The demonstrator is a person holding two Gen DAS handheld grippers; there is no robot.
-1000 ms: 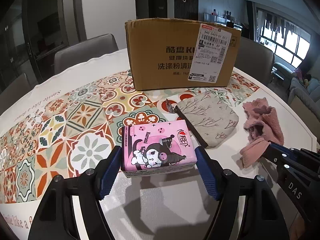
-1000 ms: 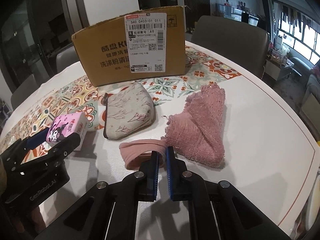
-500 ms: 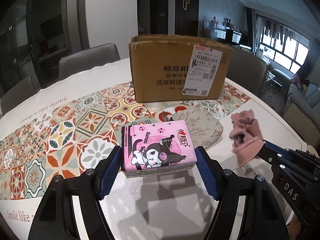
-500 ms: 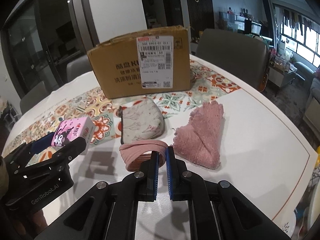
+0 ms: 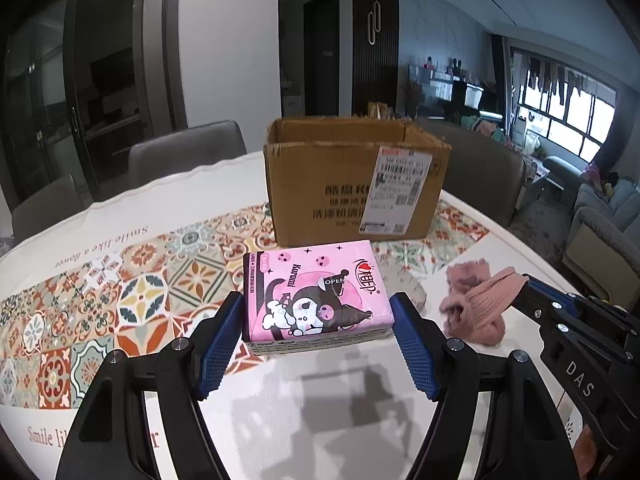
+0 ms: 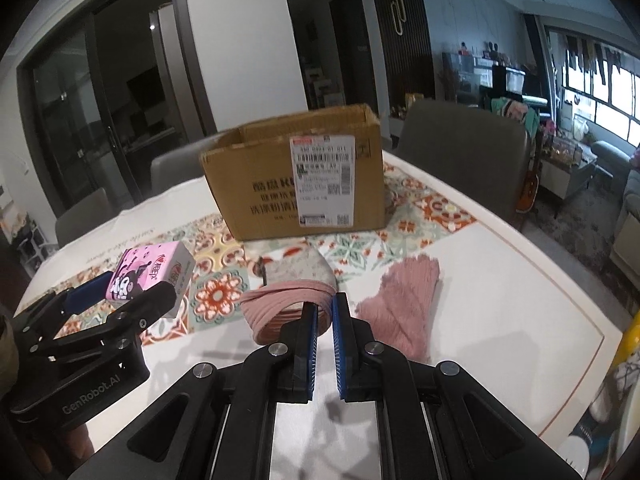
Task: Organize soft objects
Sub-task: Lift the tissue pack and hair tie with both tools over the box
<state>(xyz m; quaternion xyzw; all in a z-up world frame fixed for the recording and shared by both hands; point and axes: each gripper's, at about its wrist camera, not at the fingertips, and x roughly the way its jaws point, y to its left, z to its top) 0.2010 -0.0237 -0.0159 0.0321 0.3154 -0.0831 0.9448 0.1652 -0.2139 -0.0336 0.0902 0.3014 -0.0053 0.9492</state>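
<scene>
We clamp the tissue pack (image 5: pixel 316 294) by its short ends in the left gripper (image 5: pixel 316 334), clear of the table (image 5: pixel 360 420). The right gripper (image 6: pixel 325 320) pinches the pink cloth band (image 6: pixel 280 304) shut. The open box (image 5: pixel 352 176) sits at 12 o'clock, likely destination. The pouch (image 6: pixel 300 270) and knit cloth (image 6: pixel 404 300) lie on the table.

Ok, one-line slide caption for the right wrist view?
Right gripper lifts pink ribbed band toward open cardboard box.

I am holding my left gripper (image 5: pixel 316 316) clamped wide around its load and my right gripper (image 6: pixel 325 312) pinched nearly closed on its load, both tilted downward.
</scene>
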